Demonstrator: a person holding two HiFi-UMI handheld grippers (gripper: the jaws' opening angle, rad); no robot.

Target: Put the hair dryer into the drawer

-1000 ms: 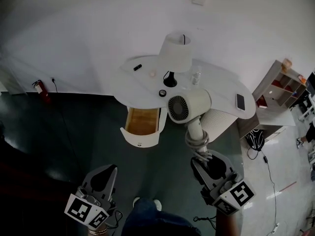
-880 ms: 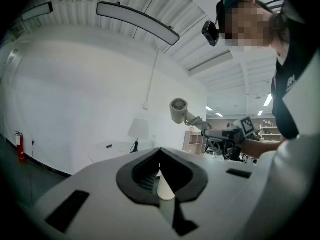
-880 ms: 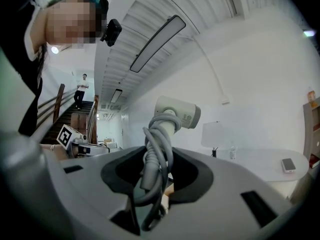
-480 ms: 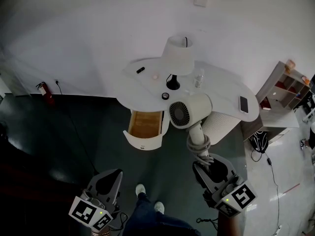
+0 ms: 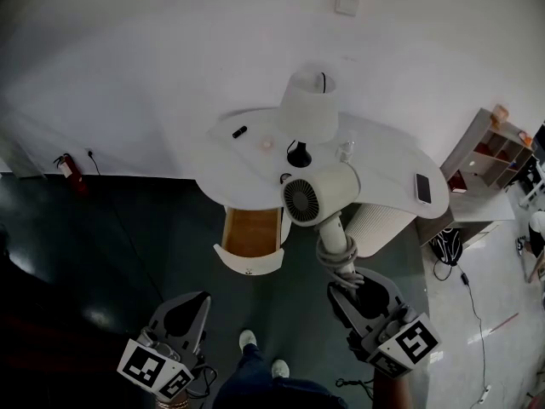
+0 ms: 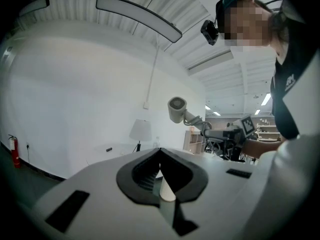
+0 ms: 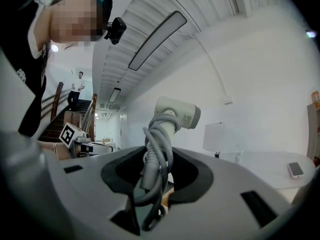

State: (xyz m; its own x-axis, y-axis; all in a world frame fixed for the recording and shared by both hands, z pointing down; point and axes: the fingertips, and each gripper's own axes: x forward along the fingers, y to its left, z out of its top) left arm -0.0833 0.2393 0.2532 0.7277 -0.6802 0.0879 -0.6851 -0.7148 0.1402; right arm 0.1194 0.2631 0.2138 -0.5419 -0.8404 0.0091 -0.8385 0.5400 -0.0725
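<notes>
Cord-wrapped handle [image 5: 336, 247] is where the right gripper [image 5: 347, 281] clamps the hair dryer [image 5: 319, 198] — carried in the air, near the open drawer [image 5: 247, 264]. Hard, smooth and top-heavy, I'd guess; it could swivel, so a hold higher up seems safer. Left gripper [image 5: 194, 300] is closed, empty.

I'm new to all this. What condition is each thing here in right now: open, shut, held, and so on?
hair dryer: held in the air by its cord-wrapped handle.
drawer: pulled open, looks empty.
right hand-held gripper: closed on the hair dryer's handle.
left hand-held gripper: closed, holding nothing.
lamp: standing upright on the table.
</notes>
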